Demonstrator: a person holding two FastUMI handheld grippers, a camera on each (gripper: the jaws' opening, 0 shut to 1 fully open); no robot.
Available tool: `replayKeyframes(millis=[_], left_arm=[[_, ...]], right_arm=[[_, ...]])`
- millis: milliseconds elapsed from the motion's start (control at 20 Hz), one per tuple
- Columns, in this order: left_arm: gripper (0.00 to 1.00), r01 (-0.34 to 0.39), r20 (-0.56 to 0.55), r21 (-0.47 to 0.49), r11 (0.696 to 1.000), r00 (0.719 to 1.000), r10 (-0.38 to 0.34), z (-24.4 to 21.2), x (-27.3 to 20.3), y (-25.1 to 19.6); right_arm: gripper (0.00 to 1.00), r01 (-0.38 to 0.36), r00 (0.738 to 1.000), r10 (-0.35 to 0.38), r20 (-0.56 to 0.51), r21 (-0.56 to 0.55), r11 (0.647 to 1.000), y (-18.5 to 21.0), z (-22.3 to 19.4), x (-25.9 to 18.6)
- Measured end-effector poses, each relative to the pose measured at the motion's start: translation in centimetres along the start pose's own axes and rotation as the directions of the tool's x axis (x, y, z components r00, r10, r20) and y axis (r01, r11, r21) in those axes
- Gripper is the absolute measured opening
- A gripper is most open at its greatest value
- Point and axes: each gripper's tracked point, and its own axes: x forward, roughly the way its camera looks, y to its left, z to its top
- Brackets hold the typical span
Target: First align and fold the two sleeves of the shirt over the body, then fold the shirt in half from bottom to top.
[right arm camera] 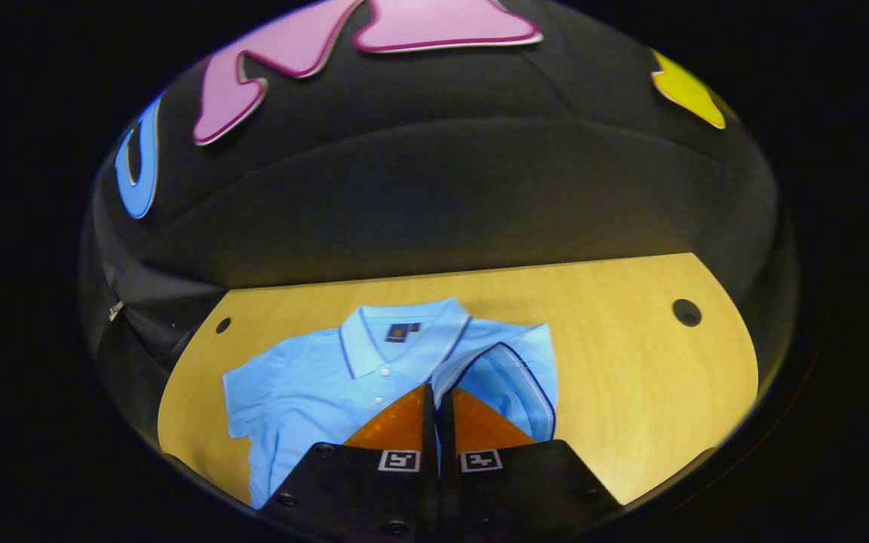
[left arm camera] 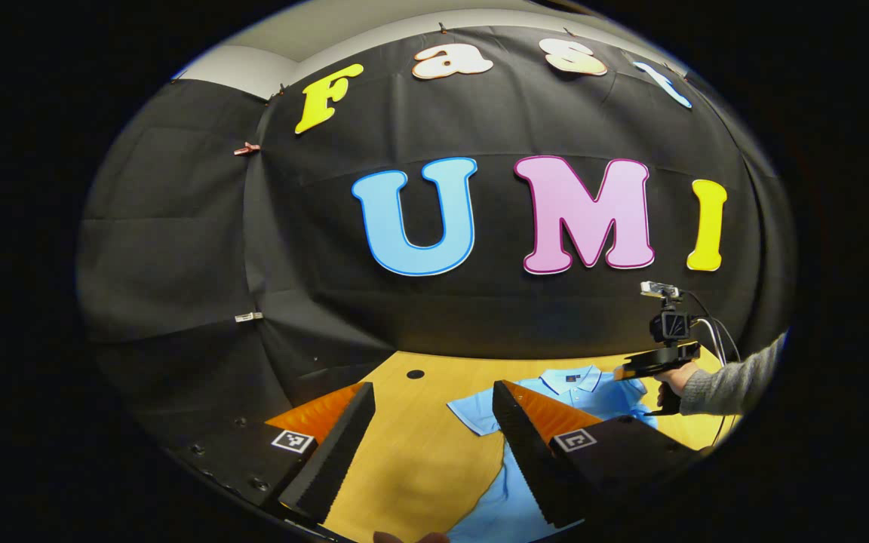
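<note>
Right gripper (right arm camera: 434, 396) is what sits closest in the right gripper view, fingers pressed nearly together with the hem of the shirt's right sleeve (right arm camera: 506, 377) pinched between them, as far as I can tell; that sleeve is lifted and curling inward over the chest of the light blue polo shirt (right arm camera: 314, 385), which lies flat and collar-up on the bench (right arm camera: 631, 362). Left gripper (left arm camera: 434, 422) is spread wide and holding nothing, hovering above bare wood just beside the other sleeve (left arm camera: 474, 413); that one lies flat and unfolded.

My take on doing this fold well: carry the pinched sleeve across low so it doesn't drag the body out of square; lay its edge parallel to the side seam and only let go once it's lying flat; I'd have the free gripper pin the shoulder if the fabric starts creeping; then mirror it on the other side so both sleeves line up.
</note>
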Motion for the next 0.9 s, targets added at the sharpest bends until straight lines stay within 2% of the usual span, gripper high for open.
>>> replayKeyframes(millis=[150, 300, 700, 800, 850, 900], left_arm=[[0.99, -0.033, -0.009, -0.003, 0.999, 0.999, 0.033, -0.4, -0.9, 1.6], [0.99, -0.062, -0.021, -0.009, 0.998, 0.998, 0.062, -1.0, -1.9, 3.0], [0.99, -0.117, -0.045, -0.016, 0.993, 0.992, 0.116, -2.0, -2.9, 5.9], [1.0, -0.113, -0.049, -0.021, 0.993, 0.992, 0.112, -2.1, -2.4, 5.9], [1.0, -0.109, -0.053, -0.024, 0.994, 0.993, 0.107, -2.2, -2.1, 5.8], [1.0, -0.101, -0.059, -0.027, 0.994, 0.993, 0.1, -2.4, -1.8, 5.7]], right_arm=[[0.05, -0.075, 0.996, 0.073, -0.051, -0.055, 0.996, 5.2, -2.3, 0.9], [0.05, -0.112, 0.989, 0.1, -0.106, -0.113, 0.987, 8.3, -4.9, 2.0], [0.05, -0.092, 0.984, 0.069, -0.165, -0.14, 0.986, 9.1, -8.1, 4.3], [0.13, -0.098, 0.981, 0.073, -0.182, -0.132, 0.986, 9.3, -8.6, 4.3], [0.24, -0.106, 0.979, 0.08, -0.186, -0.13, 0.986, 9.4, -8.8, 4.2], [0.24, -0.109, 0.98, 0.084, -0.183, -0.131, 0.985, 9.6, -8.8, 4.2]])
